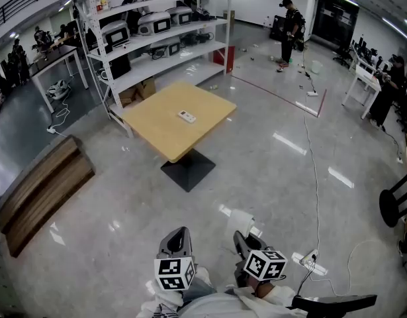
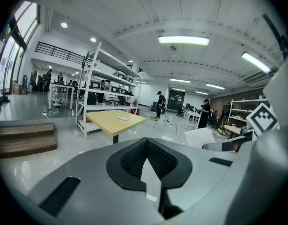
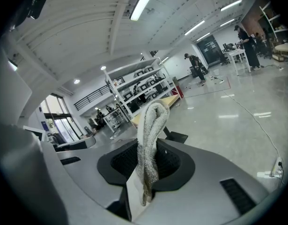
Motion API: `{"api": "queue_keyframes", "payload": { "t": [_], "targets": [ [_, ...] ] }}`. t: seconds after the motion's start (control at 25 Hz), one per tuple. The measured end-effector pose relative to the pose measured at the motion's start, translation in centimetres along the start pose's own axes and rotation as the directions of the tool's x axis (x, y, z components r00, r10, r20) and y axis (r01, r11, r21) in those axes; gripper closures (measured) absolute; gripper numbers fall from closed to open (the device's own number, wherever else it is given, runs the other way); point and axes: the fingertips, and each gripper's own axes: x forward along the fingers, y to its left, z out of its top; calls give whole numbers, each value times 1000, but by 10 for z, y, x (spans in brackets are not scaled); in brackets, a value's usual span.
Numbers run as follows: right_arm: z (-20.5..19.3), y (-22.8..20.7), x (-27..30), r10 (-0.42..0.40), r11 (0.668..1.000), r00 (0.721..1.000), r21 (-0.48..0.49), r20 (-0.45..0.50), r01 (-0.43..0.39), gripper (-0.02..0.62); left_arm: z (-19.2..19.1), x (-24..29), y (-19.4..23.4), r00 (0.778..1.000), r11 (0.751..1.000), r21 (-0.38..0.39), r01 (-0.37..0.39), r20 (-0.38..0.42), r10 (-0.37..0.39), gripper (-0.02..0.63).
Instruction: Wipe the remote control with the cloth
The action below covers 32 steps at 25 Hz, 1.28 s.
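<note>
Currently, right gripper (image 3: 148,170): clamped on folded cloth (image 3: 153,121).
left gripper (image 2: 150,162): closed, empty.
remote control (image 1: 186,116): on worktop (image 1: 157,131), 12 o'clock, well apart.
risk: dropping cloth en route; pushing unpinned remote control off.

The remote control (image 1: 186,116) lies on the table (image 1: 157,132), shelving (image 1: 170,63) behind it, a low platform (image 1: 44,184) to its left

My left tool (image 2: 147,150) has its jaws pressed together with nothing between them. Well ahead of me, across the shiny floor (image 2: 64,139), stands the yellow tabletop (image 2: 107,117) with the remote control (image 2: 122,118) lying on it. A white shelving rack (image 2: 99,86) stands just behind.
</note>
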Motion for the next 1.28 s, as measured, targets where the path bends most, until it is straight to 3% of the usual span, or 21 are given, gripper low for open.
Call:
{"api": "queue_keyframes", "payload": {
  "t": [0.48,0.92,1.28],
  "targets": [
    [27,7,87,-14,1000,1000,14,2,14,503,24,71,55,1000,1000,0,6,-13,-6,604],
    [62,-5,126,-65,998,997,24,30,65,503,39,118,70,999,999,1,47,-27,-47,604],
    [87,-16,168,-37,999,999,14,11,37,503,44,156,81,999,1000,-19,11,-38,-11,604]
  ]
}}
